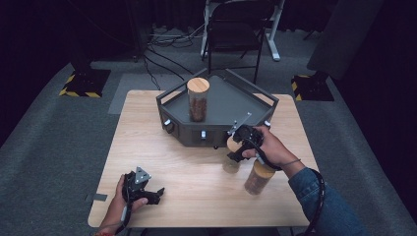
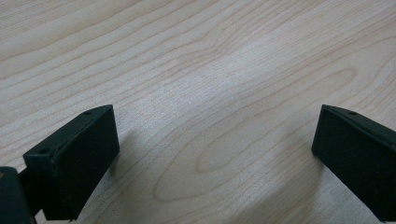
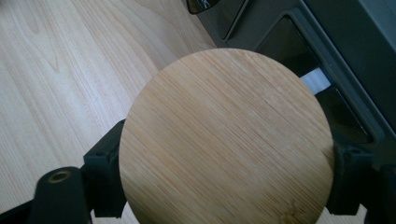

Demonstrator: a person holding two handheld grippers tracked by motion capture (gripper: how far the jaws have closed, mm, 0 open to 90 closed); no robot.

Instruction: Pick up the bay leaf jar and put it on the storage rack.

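Bamboo grain of a round lid [image 3: 226, 140] sits closest to the lens in the right tool view, pale brown with fine straight lines running slantwise across it. It caps a clear jar [image 1: 232, 156] that stands on the bench just in front of the dark tray, its glass body holding something brownish.

On either side of that lid, the right tool [image 1: 235, 151] has its two black jaws set against the rim, one at the left edge and one at the right, so it is gripping the jar by its lid from above. The right hand [image 1: 272, 147] holds this tool, with a denim sleeve behind it. A second jar [image 1: 258, 178] with the same kind of lid stands just beside the first, nearer the person. A third jar [image 1: 198, 99], filled with dark brown pieces, stands upright inside the tray [image 1: 231, 101], which is grey, angular and has a raised rim.

Far to the other side, the left tool [image 1: 156, 192] rests low near the front edge of the bench in the left hand [image 1: 123, 199]; its jaws stand wide apart over bare wood, with nothing between them.

Light wood with a wavy grain makes up the bench [image 1: 162, 157]. It stands on grey carpet in a dim, dark-walled room, with a black chair [image 1: 235, 29] and loose cables [image 1: 164, 42] on the floor behind it.
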